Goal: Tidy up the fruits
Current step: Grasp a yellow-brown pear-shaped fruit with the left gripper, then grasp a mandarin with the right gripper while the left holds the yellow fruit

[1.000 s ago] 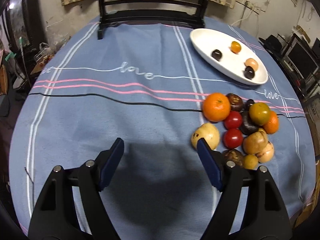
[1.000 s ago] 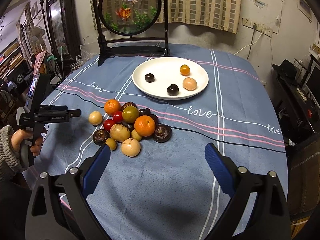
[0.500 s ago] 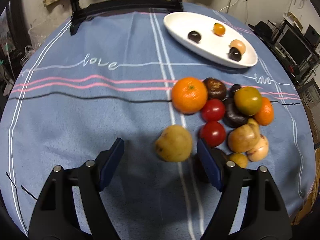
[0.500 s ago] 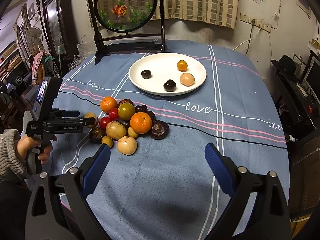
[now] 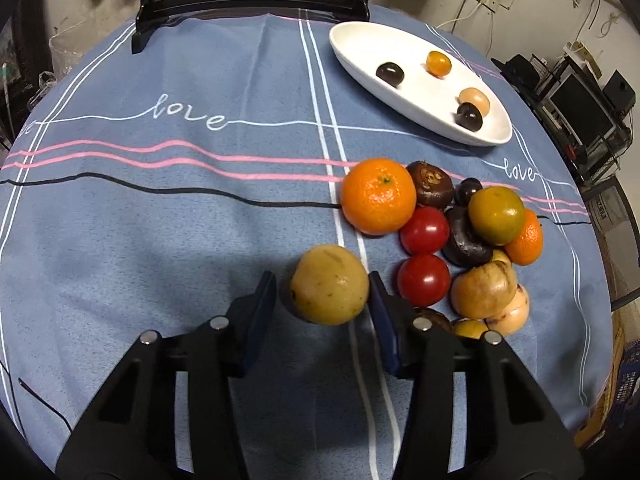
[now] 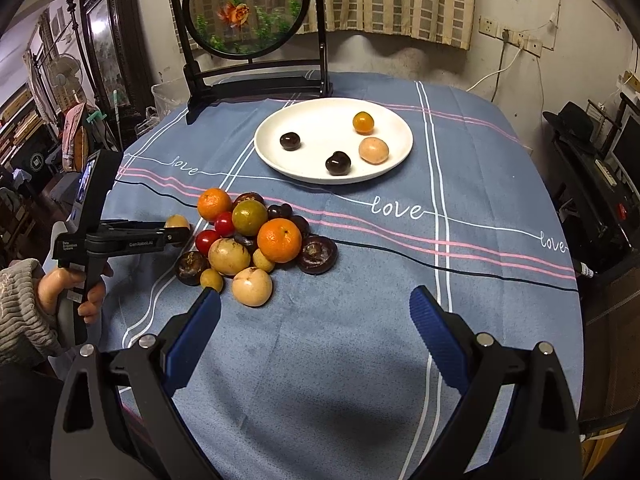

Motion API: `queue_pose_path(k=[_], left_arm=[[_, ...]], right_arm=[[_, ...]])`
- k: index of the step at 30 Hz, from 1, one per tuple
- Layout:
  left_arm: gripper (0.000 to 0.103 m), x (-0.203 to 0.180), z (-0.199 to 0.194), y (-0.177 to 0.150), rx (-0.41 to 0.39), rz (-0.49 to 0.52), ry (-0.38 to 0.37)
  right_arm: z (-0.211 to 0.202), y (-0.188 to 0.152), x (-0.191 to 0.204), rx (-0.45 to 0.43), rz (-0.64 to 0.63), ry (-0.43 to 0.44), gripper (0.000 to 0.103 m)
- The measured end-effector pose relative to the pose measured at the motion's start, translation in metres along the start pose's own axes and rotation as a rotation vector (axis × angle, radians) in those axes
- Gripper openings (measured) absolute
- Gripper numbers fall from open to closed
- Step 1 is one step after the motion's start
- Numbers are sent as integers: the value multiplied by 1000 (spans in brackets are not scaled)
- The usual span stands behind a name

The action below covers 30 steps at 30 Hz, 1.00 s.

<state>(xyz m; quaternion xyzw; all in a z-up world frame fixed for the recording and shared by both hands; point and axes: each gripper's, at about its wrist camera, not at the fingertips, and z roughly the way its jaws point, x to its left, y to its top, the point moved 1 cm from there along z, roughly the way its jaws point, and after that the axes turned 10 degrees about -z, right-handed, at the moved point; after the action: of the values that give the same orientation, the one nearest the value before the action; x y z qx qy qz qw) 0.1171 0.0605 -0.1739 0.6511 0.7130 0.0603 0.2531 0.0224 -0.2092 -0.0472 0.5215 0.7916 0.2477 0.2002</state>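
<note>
A yellow-brown round fruit (image 5: 329, 284) lies on the blue cloth just left of the fruit pile, between the fingers of my left gripper (image 5: 321, 280). Its jaws are closing. The right pad is at the fruit's side, and a thin gap shows at the left pad. The pile holds a big orange (image 5: 378, 196), two red tomatoes (image 5: 425, 229), a green-orange fruit (image 5: 496, 214) and several brown ones. A white plate (image 5: 360, 36) at the far right carries several small fruits. My right gripper (image 6: 316, 296) hangs open over bare cloth near the pile (image 6: 256, 240), nothing between its fingers.
A black stand with a round fish picture (image 6: 248, 12) stands at the table's far edge. A hand in a grey sleeve (image 6: 60, 292) holds the left gripper at the left edge. Furniture and clutter surround the table (image 6: 480, 320).
My left gripper moved forward and right until the yellow-brown fruit lay between its fingers, then its jaws narrowed around it. The right gripper stayed where it was, open.
</note>
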Motion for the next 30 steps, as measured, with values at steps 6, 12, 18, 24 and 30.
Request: queue_pose_path(k=[6,12,18,24,30], left_arm=[[39,-1,-3,-3,-10,10,8],[38,12,-32,-9,-47,-20,26],[38,33,-62,-23,-66,-74,56],[38,47,-68,-34,-52,-117,84],[38,48,-64,-39,-36,-135,94]], right_arm=[[2,0,-3,-6,16,22,95],[25,13,-7,-31,34,86,90],[73,31,2,1,6,123,79],[110,39,3,49,0,174,73],[129,39,1,84,3,220,62]])
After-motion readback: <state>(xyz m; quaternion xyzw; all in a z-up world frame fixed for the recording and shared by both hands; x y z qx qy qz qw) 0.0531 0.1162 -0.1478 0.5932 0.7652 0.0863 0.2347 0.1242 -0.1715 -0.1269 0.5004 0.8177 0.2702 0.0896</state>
